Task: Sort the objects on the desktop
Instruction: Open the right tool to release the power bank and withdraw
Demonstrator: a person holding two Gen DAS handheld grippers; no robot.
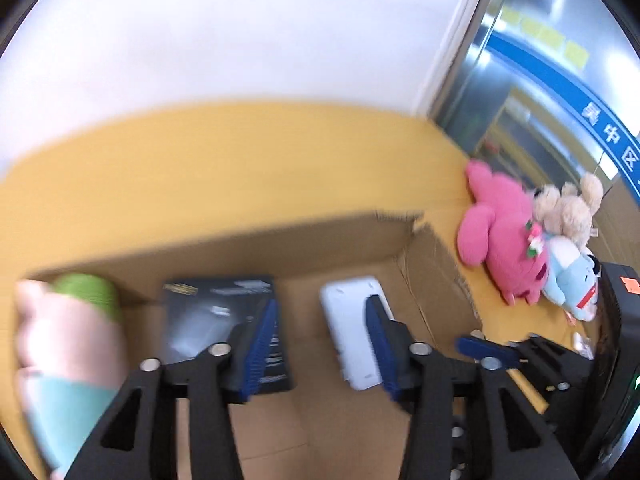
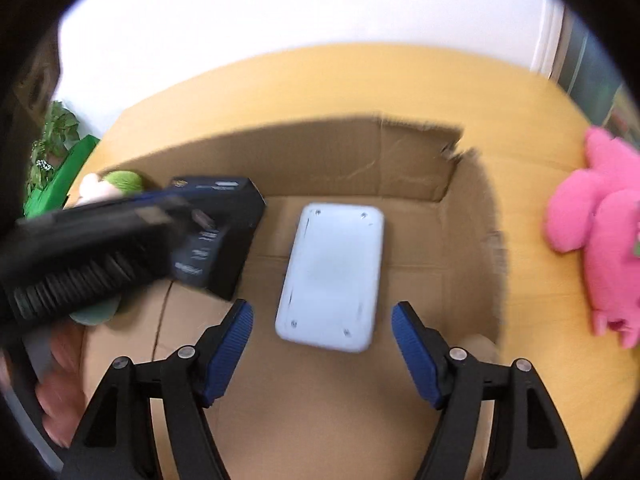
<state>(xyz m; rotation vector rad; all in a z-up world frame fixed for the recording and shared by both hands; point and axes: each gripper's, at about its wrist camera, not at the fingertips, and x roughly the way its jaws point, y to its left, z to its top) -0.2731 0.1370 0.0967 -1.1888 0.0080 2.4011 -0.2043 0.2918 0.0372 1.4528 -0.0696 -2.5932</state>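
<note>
The left gripper [image 1: 320, 336] hangs released over the open cardboard box [image 1: 436, 264], nothing between its blue pads. The right gripper [image 2: 322, 344] is also spread apart, just short of the white flat device [image 2: 332, 276] lying on the box floor. A black carton [image 2: 218, 240] lies beside the device, toward the box's left wall. A pink plush toy [image 1: 504, 232] lies on the yellow desk [image 1: 240, 152], beyond the box's right wall.

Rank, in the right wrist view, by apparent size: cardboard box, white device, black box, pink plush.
1. cardboard box
2. white device
3. black box and pink plush: unsure, both partly hidden or cut off.
</note>
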